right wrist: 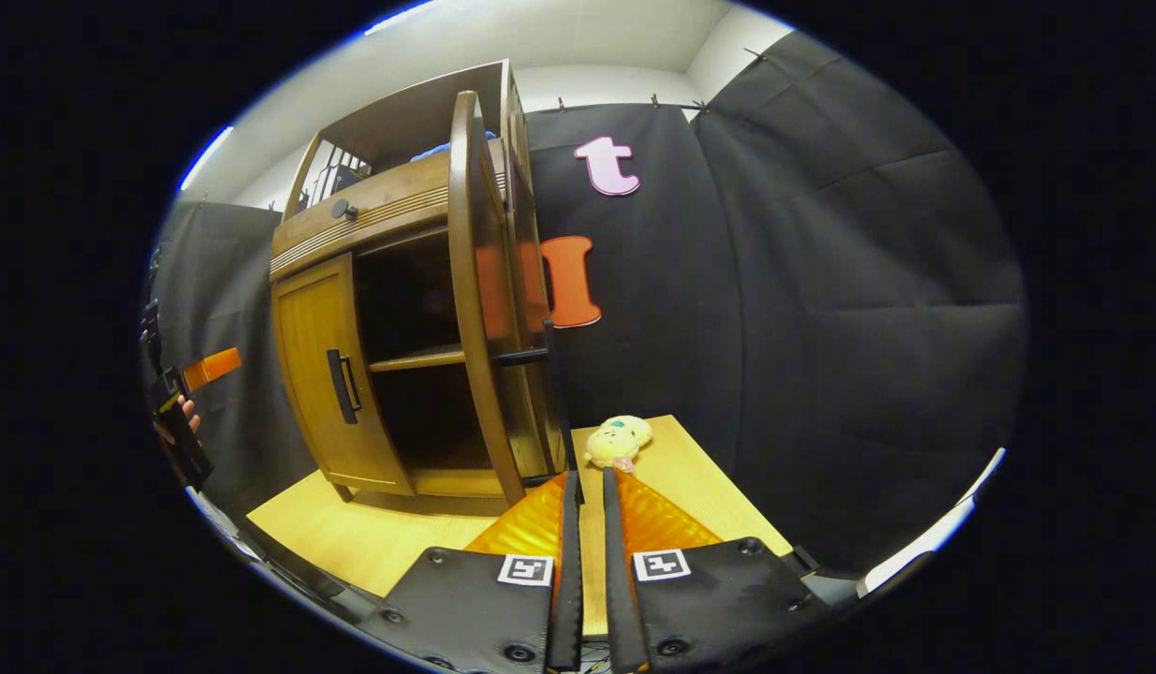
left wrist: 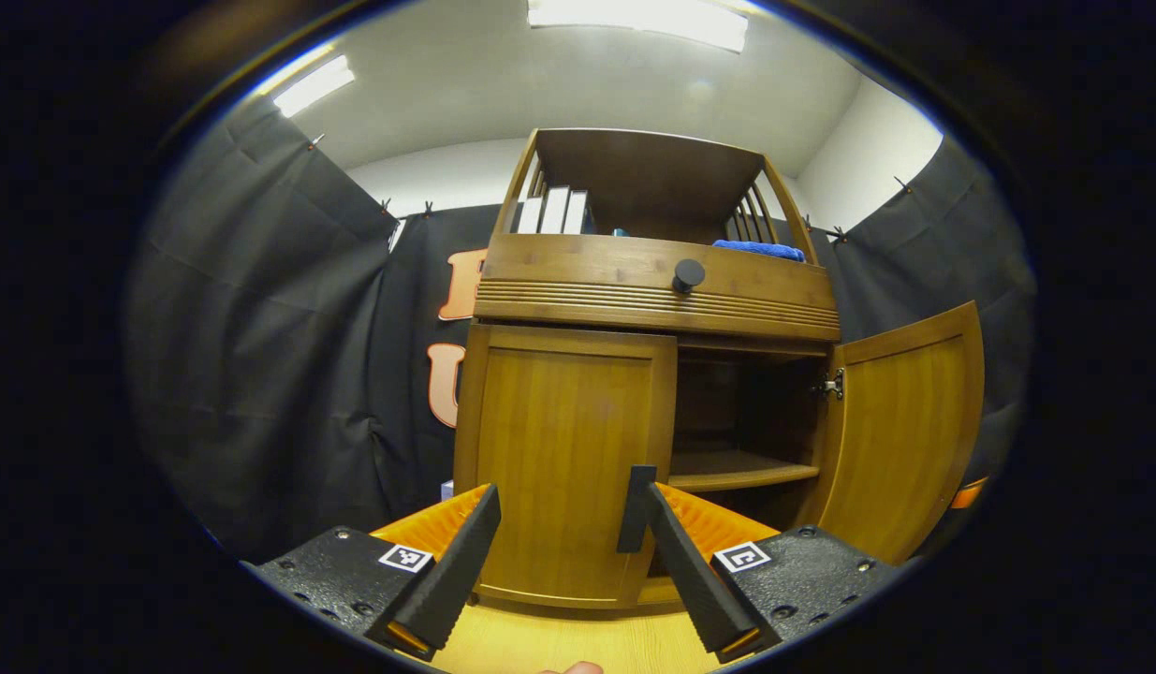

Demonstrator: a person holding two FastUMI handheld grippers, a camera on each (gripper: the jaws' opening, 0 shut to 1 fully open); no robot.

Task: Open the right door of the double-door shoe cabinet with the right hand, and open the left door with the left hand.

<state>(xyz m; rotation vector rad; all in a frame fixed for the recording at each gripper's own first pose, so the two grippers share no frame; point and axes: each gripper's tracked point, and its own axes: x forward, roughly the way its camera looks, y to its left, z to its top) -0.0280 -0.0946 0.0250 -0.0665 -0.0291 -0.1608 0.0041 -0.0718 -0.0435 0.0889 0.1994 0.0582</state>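
Already the right door [left wrist: 905,431] of the shoe cabinet [left wrist: 657,285] stands swung wide, its hinge [left wrist: 830,384] bare and the dark inside with one shelf [left wrist: 741,470] open to view, while the left door [left wrist: 563,463] lies flat and closed. In the left gripper view the left gripper [left wrist: 563,524] sits just in front of that closed door with its fingers spread wide apart, holding nothing; the door's dark handle [left wrist: 636,508] rises just beside the inner finger on that side, though whether they touch cannot be told. In the right gripper view the right gripper [right wrist: 587,487] has its fingers drawn nearly together, a thin slit left between them, and a slim dark bar, the open door's handle [right wrist: 551,374], rises from right at their tips; whether the tips pinch it cannot be told. The open door is seen edge-on there, standing between that gripper and the cabinet's inside. Above the doors runs a drawer front with a round dark knob [left wrist: 688,274], and on the top shelf stand pale books [left wrist: 554,211] and a blue cloth [left wrist: 760,248]. A small yellow plush toy [right wrist: 617,440] lies on the wooden table [right wrist: 372,538] just beyond the right gripper's tips, beside the cabinet's corner. Black cloth hangs behind all round
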